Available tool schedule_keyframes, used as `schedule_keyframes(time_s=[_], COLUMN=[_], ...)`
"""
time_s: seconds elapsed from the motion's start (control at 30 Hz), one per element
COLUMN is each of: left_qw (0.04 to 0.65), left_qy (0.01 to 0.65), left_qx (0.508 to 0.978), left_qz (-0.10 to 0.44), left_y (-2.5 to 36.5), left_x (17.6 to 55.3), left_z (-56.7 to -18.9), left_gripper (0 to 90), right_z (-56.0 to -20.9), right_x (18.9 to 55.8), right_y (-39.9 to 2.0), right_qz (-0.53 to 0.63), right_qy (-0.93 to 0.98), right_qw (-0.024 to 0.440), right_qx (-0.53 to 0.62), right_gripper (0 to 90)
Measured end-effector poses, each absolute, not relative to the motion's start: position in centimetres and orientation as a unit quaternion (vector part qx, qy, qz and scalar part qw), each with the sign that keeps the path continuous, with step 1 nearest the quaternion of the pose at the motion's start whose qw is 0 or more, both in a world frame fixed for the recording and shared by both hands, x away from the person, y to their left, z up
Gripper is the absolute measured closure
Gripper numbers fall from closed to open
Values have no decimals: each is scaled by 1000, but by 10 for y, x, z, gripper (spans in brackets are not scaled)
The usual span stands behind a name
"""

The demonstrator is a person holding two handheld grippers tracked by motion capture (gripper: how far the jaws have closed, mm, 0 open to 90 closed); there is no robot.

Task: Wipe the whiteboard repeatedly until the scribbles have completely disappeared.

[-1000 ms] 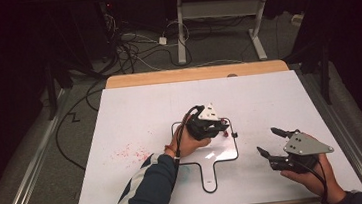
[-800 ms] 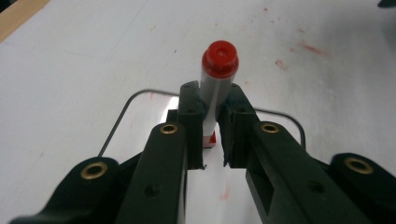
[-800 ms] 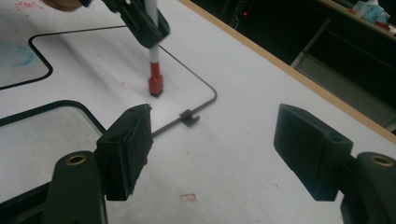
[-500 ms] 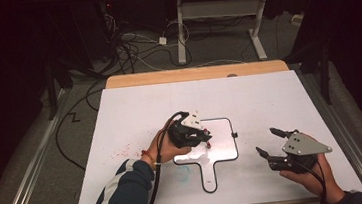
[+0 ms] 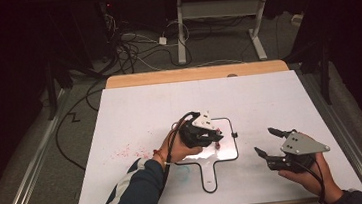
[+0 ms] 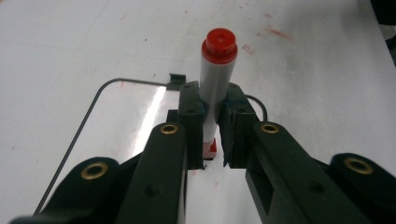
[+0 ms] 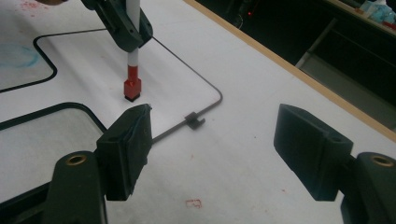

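A white marker (image 6: 215, 79) with red ends stands upright between the jaws of my left gripper (image 6: 210, 100), which is shut on its barrel. Its lower red end, with a dark tip, touches the paddle-shaped whiteboard (image 7: 84, 70) with its thin black rim. In the high view the left gripper (image 5: 211, 135) hovers over the whiteboard (image 5: 226, 150) near the table's middle. My right gripper (image 5: 264, 140) is held to the right of the board, open, with nothing between its pads (image 7: 128, 149). From the right gripper view I see the marker (image 7: 133, 70) and the left gripper (image 7: 123, 23) ahead.
The white tabletop (image 5: 279, 102) carries red smudges (image 5: 128, 149) at the left and a faint blue smear (image 5: 183, 171) beside the board's handle. A small black clip (image 7: 195, 121) sits on the board's rim. Beyond the wooden far edge (image 5: 196, 74) lie cables and a desk frame.
The left gripper with the marker swung left across the board, then came partway back to the right. The right gripper stayed put.
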State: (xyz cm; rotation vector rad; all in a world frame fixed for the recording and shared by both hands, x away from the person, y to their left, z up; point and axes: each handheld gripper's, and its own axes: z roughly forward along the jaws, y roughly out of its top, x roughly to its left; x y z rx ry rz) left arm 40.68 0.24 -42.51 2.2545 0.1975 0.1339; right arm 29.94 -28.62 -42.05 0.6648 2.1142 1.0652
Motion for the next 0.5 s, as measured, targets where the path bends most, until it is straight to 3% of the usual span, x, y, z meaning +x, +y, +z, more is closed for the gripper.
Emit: schedule_keyframes(time_s=[0.27,0.5], left_qw=[425,398], left_qy=[78,95], left_qx=[901,911], left_qz=[43,48], left_y=[-4,30], left_x=[408,410], left_z=[-425,-420], left_gripper=[789,788], right_z=[-420,-420], right_x=[298,297], right_y=[-289,-291], right_qz=[409,408], right_qy=[808,806], right_qw=[337,339], right_qx=[258,262], right_gripper=[287,287])
